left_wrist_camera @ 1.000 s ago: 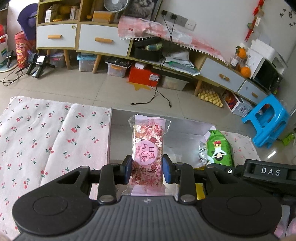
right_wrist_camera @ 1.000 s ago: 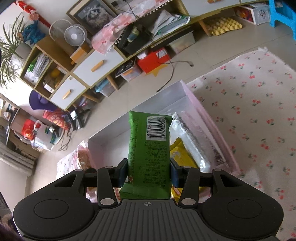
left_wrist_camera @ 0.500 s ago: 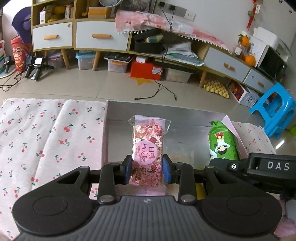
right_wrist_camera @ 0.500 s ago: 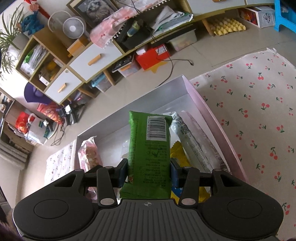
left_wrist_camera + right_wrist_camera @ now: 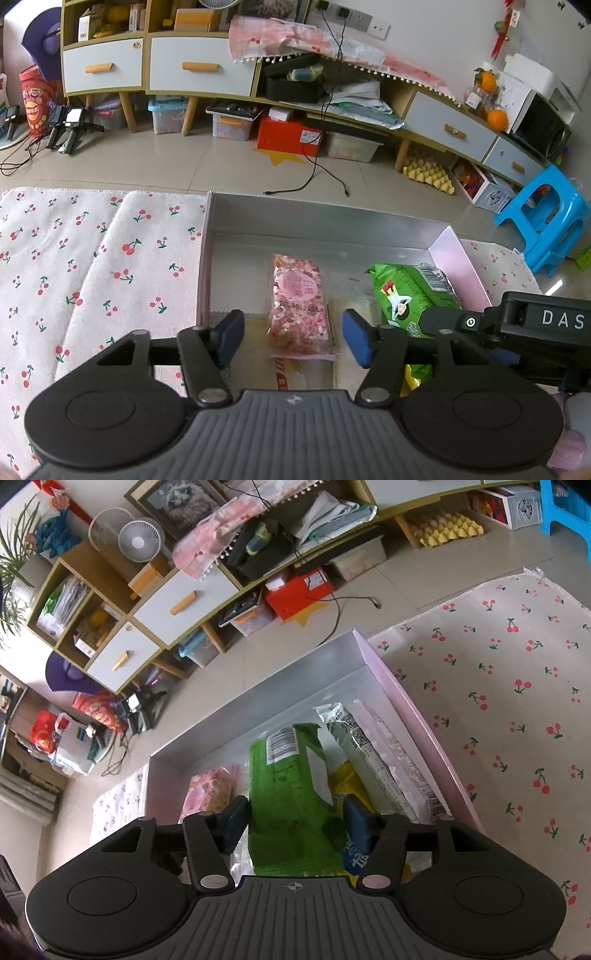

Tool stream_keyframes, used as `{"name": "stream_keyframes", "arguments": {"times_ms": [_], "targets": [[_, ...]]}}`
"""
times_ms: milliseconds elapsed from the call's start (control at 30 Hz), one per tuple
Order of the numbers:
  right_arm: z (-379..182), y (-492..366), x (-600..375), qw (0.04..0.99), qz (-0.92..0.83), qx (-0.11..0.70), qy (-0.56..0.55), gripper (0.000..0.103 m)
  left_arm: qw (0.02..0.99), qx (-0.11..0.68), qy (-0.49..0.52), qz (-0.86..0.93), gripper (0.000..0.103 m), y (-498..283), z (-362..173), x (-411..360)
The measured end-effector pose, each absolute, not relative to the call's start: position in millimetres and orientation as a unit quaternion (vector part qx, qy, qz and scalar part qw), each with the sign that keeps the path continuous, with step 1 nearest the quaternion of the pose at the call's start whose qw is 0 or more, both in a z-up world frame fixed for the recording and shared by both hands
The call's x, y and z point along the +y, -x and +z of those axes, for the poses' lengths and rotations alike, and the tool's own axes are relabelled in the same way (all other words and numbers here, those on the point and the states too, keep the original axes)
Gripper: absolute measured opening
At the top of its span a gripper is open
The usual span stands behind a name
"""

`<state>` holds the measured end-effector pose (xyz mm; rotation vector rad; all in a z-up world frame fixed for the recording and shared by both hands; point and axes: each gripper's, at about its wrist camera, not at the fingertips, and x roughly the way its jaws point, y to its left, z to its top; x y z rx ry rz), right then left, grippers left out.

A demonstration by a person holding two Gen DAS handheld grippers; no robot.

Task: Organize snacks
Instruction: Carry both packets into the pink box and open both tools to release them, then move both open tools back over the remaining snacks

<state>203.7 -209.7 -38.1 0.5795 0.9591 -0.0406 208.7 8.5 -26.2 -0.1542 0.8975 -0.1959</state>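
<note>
Left tongs [image 5: 293, 334] opening, pads clear of the pink pack [image 5: 300, 303], which lies flat on the floor of the box [image 5: 325, 221]; right tongs [image 5: 295, 821] opening too, green pack [image 5: 291, 801] between the pads but seemingly let go, resting on other packs in the same box. Judged well along: several snacks boxed, none visible on the cherry cloth [image 5: 92, 258], only withdrawing left.

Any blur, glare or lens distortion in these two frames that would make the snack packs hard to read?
Left wrist view: sharp, soft daylight, fisheye bends the cabinets; the pink snack pack label stays legible. Right wrist view: the green snack pack is smeared by motion blur, its barcode unreadable, and the box edge curves with the lens. No strong glare in either.
</note>
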Motion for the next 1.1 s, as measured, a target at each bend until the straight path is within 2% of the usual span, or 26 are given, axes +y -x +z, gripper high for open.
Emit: {"name": "stream_keyframes", "arguments": {"times_ms": [233,300,700,767,1100], "targets": [[-29,-201,-214,0.851,-0.017,0.446,-0.277,0.067,0.896,0.426,0.080,-0.096,0.072,-206,-19,9],[-25,-198,-215,0.854,-0.018,0.443,-0.271,0.068,0.898,0.422,0.081,-0.099,0.078,-203,-14,10],[3,-168,-215,0.859,-0.031,0.450,-0.241,0.077,0.902,0.419,0.046,-0.091,0.099,-170,7,14],[11,-159,-211,0.863,-0.029,0.448,-0.231,0.080,0.901,0.423,0.039,-0.090,0.100,-164,10,16],[33,-119,-197,0.869,-0.014,0.454,-0.196,0.081,0.896,0.436,0.022,-0.077,0.102,-133,23,28]]}}
